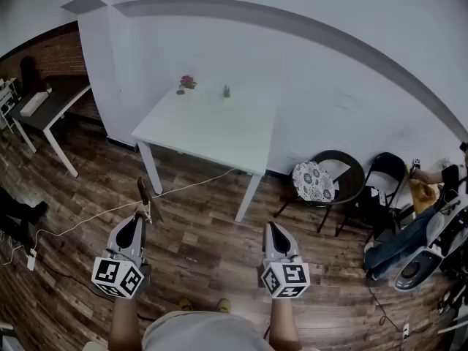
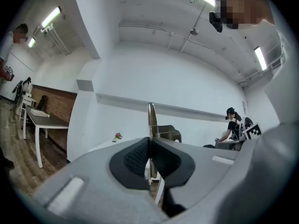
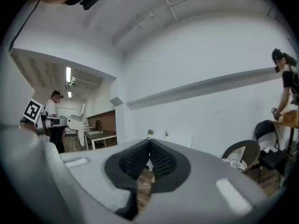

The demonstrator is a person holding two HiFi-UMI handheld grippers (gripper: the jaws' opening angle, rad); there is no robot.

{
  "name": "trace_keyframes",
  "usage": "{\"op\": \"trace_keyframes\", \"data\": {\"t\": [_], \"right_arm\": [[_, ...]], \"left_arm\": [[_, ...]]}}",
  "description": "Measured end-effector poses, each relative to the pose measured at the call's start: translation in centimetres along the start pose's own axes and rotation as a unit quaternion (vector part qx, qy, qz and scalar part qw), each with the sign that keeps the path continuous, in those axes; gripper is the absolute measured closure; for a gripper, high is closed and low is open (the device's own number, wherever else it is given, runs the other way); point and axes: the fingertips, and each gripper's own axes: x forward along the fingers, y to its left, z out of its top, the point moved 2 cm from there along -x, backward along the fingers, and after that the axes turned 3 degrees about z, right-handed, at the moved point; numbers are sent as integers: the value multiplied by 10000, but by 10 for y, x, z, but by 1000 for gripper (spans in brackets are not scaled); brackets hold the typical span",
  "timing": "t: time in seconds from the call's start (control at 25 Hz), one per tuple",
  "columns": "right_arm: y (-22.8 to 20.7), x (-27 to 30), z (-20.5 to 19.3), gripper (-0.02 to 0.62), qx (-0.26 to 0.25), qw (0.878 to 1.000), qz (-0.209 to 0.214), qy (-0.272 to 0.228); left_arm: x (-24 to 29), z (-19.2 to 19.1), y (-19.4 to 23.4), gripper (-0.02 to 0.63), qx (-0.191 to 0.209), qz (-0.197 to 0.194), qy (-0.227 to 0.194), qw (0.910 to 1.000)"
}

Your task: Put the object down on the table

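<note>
The left tongs (image 1: 148, 215) are clamped tight on a slim, flat utensil (image 1: 143, 194). It stands up out of the pads, edge-on in the left gripper view, where it reads as a narrow strip with a small metal collar low down. Its far end looks brown, perhaps wood. I cannot tell whether it is a knife, a spatula or something similar. The right tongs (image 1: 270, 229) are pressed together with nothing between them.

The utensil looks light and stiff, so it should neither sag nor bend. Its flat metal is probably smooth and could pivot or slip in the ribbed black pads if it is knocked. The present hold, low down near the collar, seems sensible. Laying it flat would suit it better than dropping it on its tip.

Below the tongs is a dark wooden plank floor (image 1: 205, 240), crossed by a thin pale cable (image 1: 95, 216).

Further off stands the desk (image 1: 219, 130), white, matt and square-cornered on thin straight legs, well apart from the utensil. At its back edge sit a small pot of pink flowers (image 1: 187, 83) and a tiny green plant (image 1: 227, 91). To the right is a round black chair with a patterned cushion (image 1: 314, 180).
</note>
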Motion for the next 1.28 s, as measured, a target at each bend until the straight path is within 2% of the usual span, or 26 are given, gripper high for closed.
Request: {"op": "trace_keyframes", "data": {"t": [0.76,1.28], "right_arm": [[19,-2,2,592,-47,10000,44,-56],[65,2,-7,592,-198,9997,-90,123]], "left_arm": [[-11,5,8,597,-89,37,-17,10000],[-23,-2,48,597,-284,-178,-33,9994]]}}
